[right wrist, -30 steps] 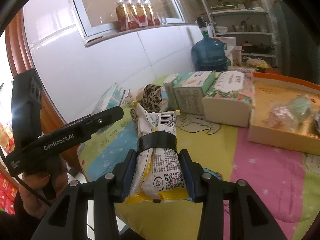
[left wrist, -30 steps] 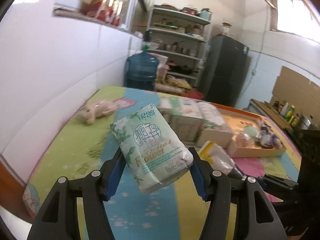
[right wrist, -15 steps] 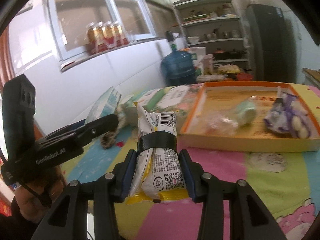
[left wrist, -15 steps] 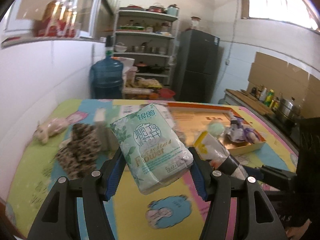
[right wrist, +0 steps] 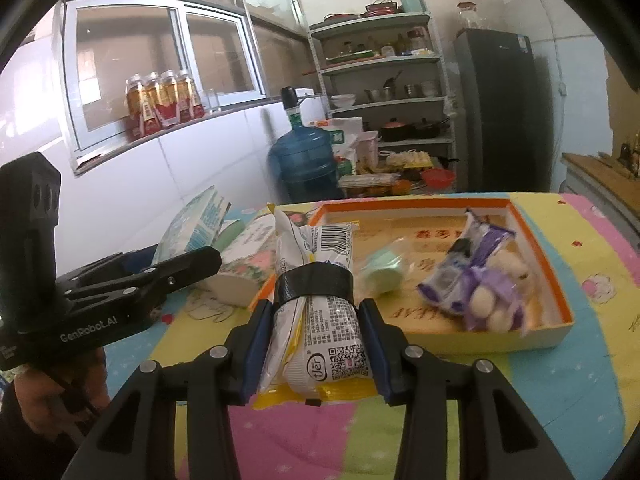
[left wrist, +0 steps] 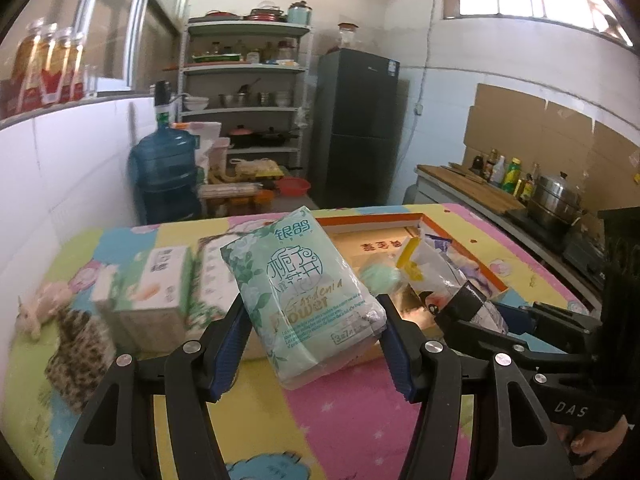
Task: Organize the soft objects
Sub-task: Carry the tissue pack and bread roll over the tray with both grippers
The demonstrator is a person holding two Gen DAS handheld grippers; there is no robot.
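Note:
My left gripper (left wrist: 310, 346) is shut on a green tissue pack (left wrist: 302, 292) and holds it above the mat, near the front edge of the orange-rimmed tray (left wrist: 376, 220). My right gripper (right wrist: 316, 354) is shut on a white and yellow snack bag (right wrist: 316, 300) wrapped with black tape, in front of the tray (right wrist: 556, 280). The tray holds a mint green roll (right wrist: 384, 276) and a purple bag of white balls (right wrist: 480, 284). The right gripper and its bag (left wrist: 440, 280) also show at the right of the left wrist view.
Boxed tissue packs (left wrist: 160, 284) stand left of the tray. A leopard-print cloth (left wrist: 76, 344) and a pink plush toy (left wrist: 38, 308) lie at the mat's left edge by the tiled wall. A blue water jug (right wrist: 302, 164) and shelves stand behind the table.
Both grippers have swung right, away from the plush toy and boxes, and now face the orange tray. Each still holds its pack.

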